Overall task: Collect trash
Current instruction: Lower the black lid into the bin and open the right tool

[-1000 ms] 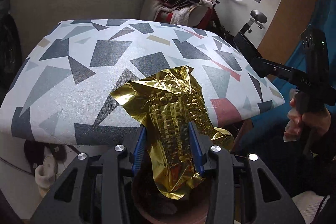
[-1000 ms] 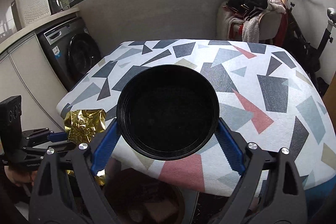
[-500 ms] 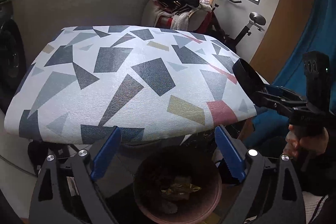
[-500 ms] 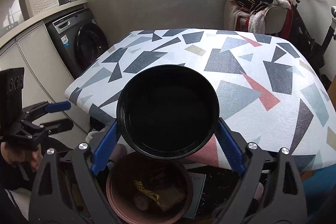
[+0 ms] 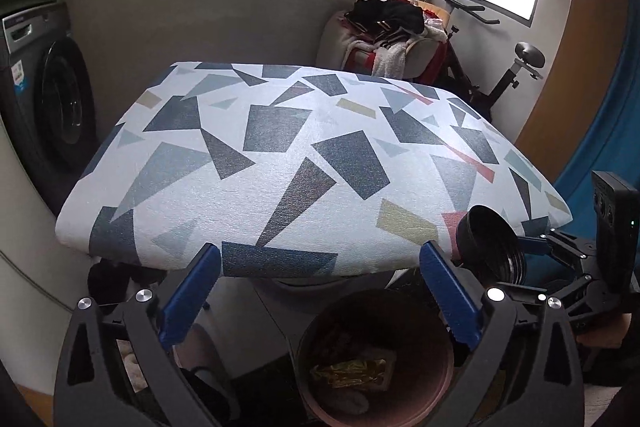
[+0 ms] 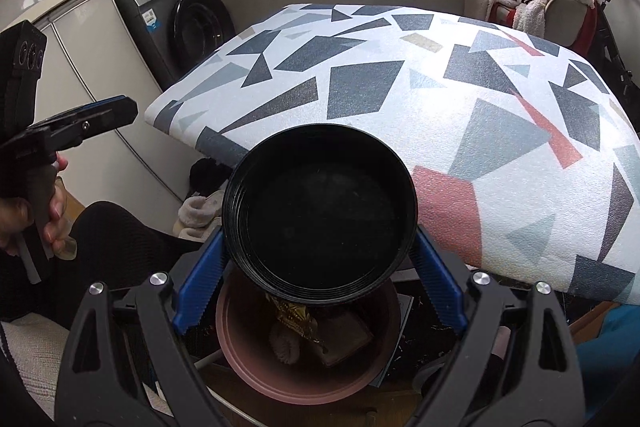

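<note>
- The gold foil wrapper (image 5: 350, 371), crinkled and shiny, lies inside the round reddish-brown bin (image 5: 436, 383) below the table's near edge, among other scraps; from the right wrist view only a corner of it (image 6: 294, 315) shows under the lid.
- A black round plastic lid (image 6: 320, 221), shallow with a ridged rim, is pinched between the blue ribbed pads of the right gripper (image 6: 320, 275) and hangs above the bin (image 6: 256, 367).
- The left gripper (image 5: 320, 295) stands spread wide with nothing between its blue pads, above the bin.
- The table (image 5: 280, 167) wears a pebbled white cover printed with grey, blue and red angular shapes.
- A grey front-loading washing machine (image 6: 180, 23) stands to the left.
</note>
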Demonstrator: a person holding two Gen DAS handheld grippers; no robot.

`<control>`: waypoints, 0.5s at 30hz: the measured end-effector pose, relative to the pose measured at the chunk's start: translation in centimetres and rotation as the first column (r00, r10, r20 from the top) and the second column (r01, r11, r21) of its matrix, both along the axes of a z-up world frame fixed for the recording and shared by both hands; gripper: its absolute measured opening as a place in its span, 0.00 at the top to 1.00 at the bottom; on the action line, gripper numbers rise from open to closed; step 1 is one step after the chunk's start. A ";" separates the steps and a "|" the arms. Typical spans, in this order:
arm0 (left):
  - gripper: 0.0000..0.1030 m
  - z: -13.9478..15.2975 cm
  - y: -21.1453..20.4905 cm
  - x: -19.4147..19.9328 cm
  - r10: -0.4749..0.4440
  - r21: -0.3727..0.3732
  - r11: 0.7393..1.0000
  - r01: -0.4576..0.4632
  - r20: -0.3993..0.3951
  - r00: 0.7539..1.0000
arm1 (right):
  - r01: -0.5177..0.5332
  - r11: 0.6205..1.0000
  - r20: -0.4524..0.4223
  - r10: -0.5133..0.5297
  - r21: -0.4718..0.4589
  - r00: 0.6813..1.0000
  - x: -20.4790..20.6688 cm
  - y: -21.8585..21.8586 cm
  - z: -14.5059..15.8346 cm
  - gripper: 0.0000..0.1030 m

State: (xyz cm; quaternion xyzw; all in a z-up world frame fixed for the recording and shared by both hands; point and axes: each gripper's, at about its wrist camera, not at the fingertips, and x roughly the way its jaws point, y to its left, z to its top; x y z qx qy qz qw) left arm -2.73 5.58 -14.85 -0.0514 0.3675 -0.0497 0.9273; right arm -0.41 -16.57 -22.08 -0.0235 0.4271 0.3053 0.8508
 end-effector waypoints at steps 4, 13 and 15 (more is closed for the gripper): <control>0.06 -0.3 0.4 -0.1 0.014 -0.010 1.000 -0.014 -0.007 1.000 | -0.016 1.000 -0.022 0.016 -0.011 1.000 -0.3 0.4 -0.6 0.14; 0.06 -0.7 0.3 -0.2 0.014 -0.006 1.000 -0.014 -0.019 1.000 | -0.040 0.999 -0.055 0.038 -0.026 0.998 -0.6 1.2 -1.6 0.14; 0.06 -0.8 0.4 -0.2 0.017 -0.008 1.000 -0.017 -0.024 1.000 | -0.045 0.999 -0.062 0.043 -0.029 0.997 -0.7 1.4 -1.8 0.14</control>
